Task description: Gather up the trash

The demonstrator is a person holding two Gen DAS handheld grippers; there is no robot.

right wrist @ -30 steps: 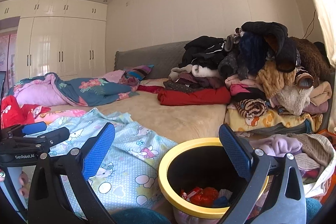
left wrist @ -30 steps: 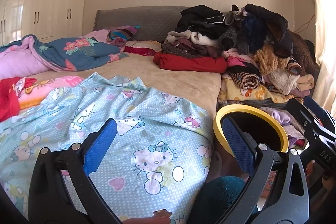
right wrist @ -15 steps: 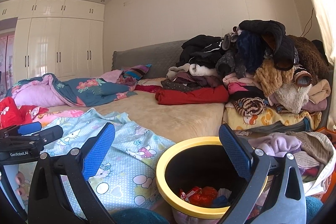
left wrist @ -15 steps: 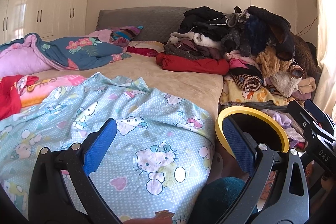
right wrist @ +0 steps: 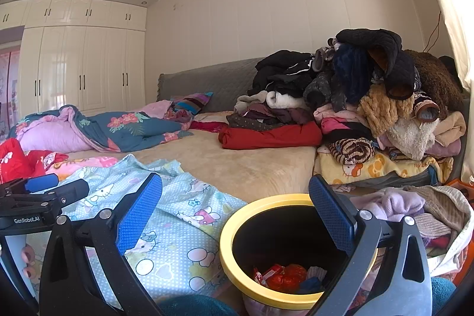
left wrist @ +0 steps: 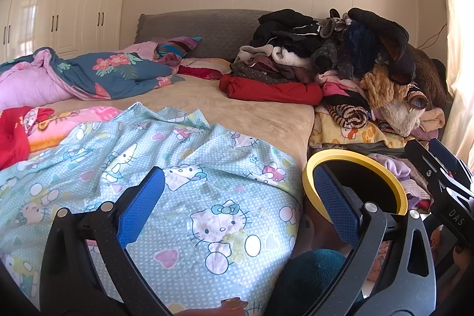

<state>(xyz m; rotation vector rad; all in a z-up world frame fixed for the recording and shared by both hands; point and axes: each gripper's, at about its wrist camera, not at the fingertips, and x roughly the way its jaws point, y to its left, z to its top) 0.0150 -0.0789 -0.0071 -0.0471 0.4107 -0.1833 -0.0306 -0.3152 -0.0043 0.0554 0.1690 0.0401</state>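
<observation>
Where beige bed fills both views: heaped clothes at its far right, pale blue cartoon sheet draped over near corner. Just beside that corner, on the floor, yellow-rimmed black bin; red wrappers and other trash at its bottom. Left hand-held gripper spread wide over sheet, empty. Right hand-held gripper likewise wide, empty, above bin.
</observation>
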